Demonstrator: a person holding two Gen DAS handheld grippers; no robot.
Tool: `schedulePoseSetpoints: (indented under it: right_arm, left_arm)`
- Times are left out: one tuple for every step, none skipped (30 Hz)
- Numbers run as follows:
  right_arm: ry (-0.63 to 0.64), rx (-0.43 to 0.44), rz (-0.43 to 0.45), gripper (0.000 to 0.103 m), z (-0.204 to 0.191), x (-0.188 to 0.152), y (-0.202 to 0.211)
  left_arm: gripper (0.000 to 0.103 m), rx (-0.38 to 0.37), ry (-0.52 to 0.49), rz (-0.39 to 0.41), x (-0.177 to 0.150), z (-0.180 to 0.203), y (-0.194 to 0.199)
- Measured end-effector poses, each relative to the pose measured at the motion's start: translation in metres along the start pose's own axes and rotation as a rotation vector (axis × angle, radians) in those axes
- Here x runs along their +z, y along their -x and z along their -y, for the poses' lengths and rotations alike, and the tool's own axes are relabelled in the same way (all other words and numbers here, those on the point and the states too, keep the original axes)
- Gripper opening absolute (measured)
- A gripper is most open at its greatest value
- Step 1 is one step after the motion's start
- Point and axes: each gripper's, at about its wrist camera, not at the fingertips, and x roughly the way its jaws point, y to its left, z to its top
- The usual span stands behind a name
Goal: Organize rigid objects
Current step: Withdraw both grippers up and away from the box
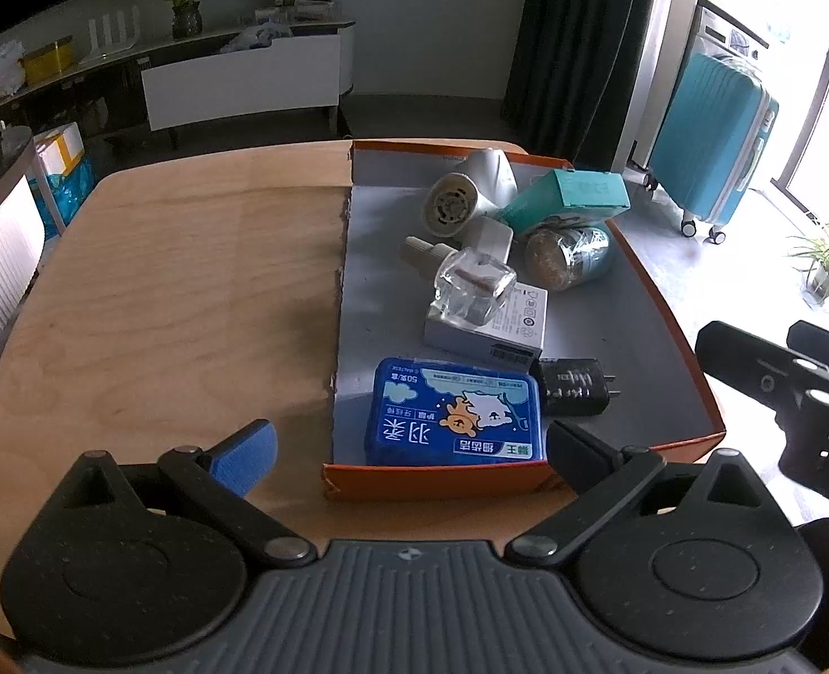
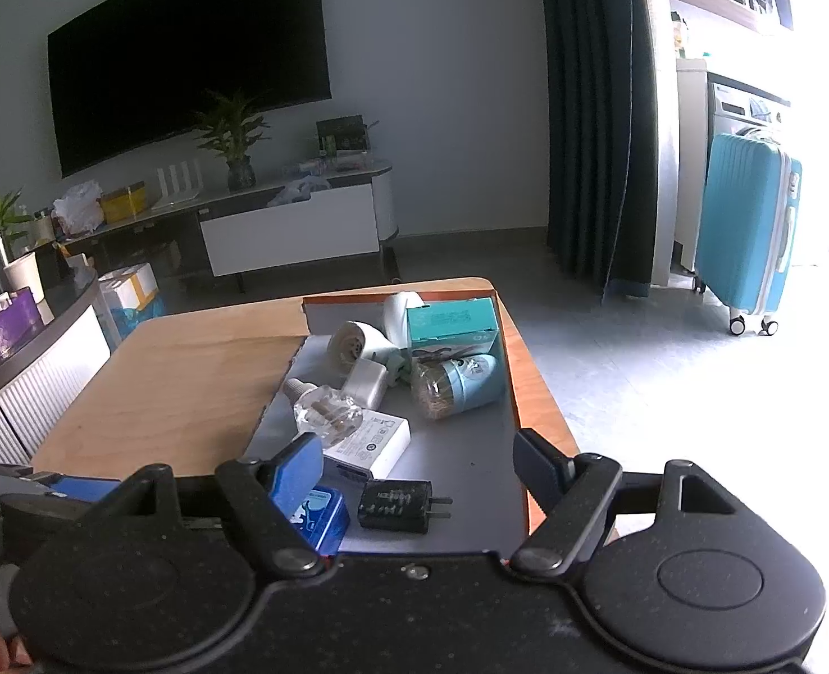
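Observation:
An orange-rimmed shallow box (image 1: 689, 331) with a grey floor sits on the wooden table (image 1: 178, 281) and holds several objects: a blue floss box (image 1: 454, 421), a black plug (image 1: 574, 387), a white flat box (image 1: 504, 326), a clear bottle (image 1: 470, 281), a white adapter (image 1: 490, 236), a white cylinder (image 1: 454, 205), a teal carton (image 1: 572, 196) and a toothpick jar (image 1: 569, 253). My left gripper (image 1: 409, 449) is open and empty before the box's near edge. My right gripper (image 2: 420, 466) is open and empty above the near end of the box (image 2: 518, 387), over the plug (image 2: 397, 505).
The right gripper's body (image 1: 796, 393) shows at the right of the left wrist view. A TV cabinet (image 2: 279, 224) with a plant stands across the room. A teal suitcase (image 2: 748, 230) stands on the floor at the right. A counter (image 2: 21, 348) is to the left.

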Motion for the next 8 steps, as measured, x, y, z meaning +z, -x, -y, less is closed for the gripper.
schedulePoseSetpoints:
  right_arm:
    - [0.0, 0.0, 0.001, 0.089, -0.0002, -0.0001, 0.0]
    - [0.001, -0.001, 0.002, 0.089, -0.0001, -0.0007, 0.0001]
    - [0.001, -0.001, 0.002, 0.089, -0.0002, -0.0009, 0.0002]
    - [0.0, -0.001, 0.003, 0.089, 0.0001, -0.0009, 0.0004]
    - [-0.002, -0.001, 0.002, 0.089, 0.0002, -0.0011, 0.0003]
    - [-0.002, -0.002, 0.003, 0.089, 0.0004, -0.0019, 0.001]
    - [-0.002, -0.004, 0.004, 0.089, 0.0007, -0.0018, 0.0011]
    - [-0.003, -0.004, 0.005, 0.089, 0.0008, -0.002, 0.0021]
  left_arm:
    - [0.103, -0.001, -0.001, 0.001, -0.0001, 0.0, 0.0008]
    - [0.103, -0.006, -0.002, 0.004, -0.0002, 0.0001, 0.0013]
    - [0.103, -0.009, -0.002, 0.009, -0.0004, 0.0002, 0.0017]
    - [0.103, -0.008, -0.001, 0.016, -0.0007, 0.0002, 0.0026]
    - [0.103, -0.005, 0.0, 0.018, -0.0008, 0.0002, 0.0031]
    - [0.103, -0.004, 0.004, 0.019, -0.0009, -0.0003, 0.0033]
    - [0.103, -0.001, 0.01, 0.02, -0.001, -0.001, 0.0035]
    - [0.103, -0.001, 0.012, 0.018, -0.0008, -0.0014, 0.0032]
